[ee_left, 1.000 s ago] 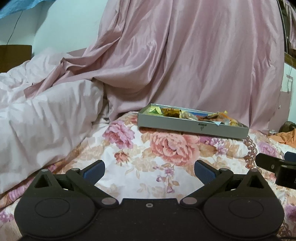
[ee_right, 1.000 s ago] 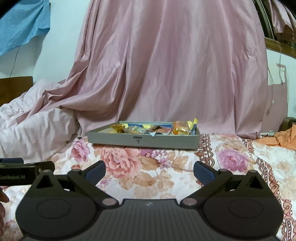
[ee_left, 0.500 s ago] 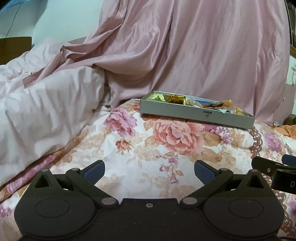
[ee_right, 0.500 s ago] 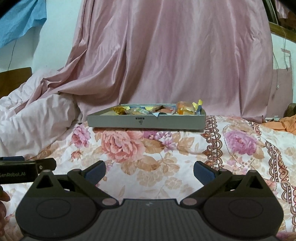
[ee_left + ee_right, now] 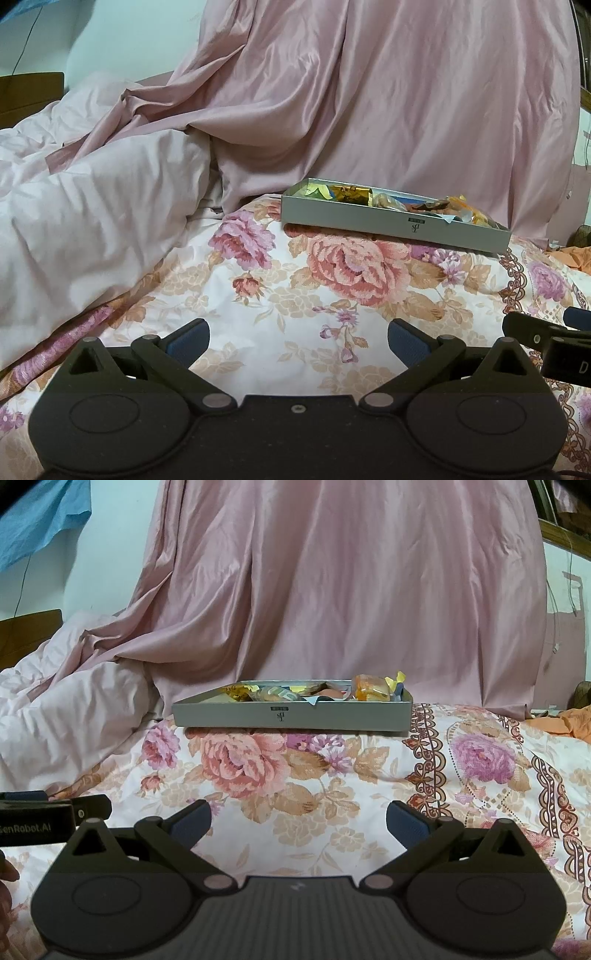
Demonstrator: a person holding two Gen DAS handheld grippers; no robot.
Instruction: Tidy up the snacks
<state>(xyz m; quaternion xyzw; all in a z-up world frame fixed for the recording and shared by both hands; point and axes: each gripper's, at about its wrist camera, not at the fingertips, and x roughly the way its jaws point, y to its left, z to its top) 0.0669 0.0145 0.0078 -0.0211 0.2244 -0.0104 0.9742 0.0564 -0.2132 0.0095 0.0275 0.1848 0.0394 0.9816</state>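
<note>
Floral bedspread (image 5: 332,797) under shallow grey box (image 5: 291,716) of wrapped snacks (image 5: 371,693).

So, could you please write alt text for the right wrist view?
A shallow grey box of wrapped snacks sits on a floral bedspread before a pink curtain. The open, empty right hand-held gripper points at it, well short; the left hand-held gripper shows at the left edge.

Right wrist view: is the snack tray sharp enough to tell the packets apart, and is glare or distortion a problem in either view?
Right wrist view: the grey tray is sharp and evenly lit; the orange packet reads clearly. Left wrist view: same tray is sharp, with a glint on the gold wrapper. Both views: fisheye bending at the edges, sheen on the pink curtain.
</note>
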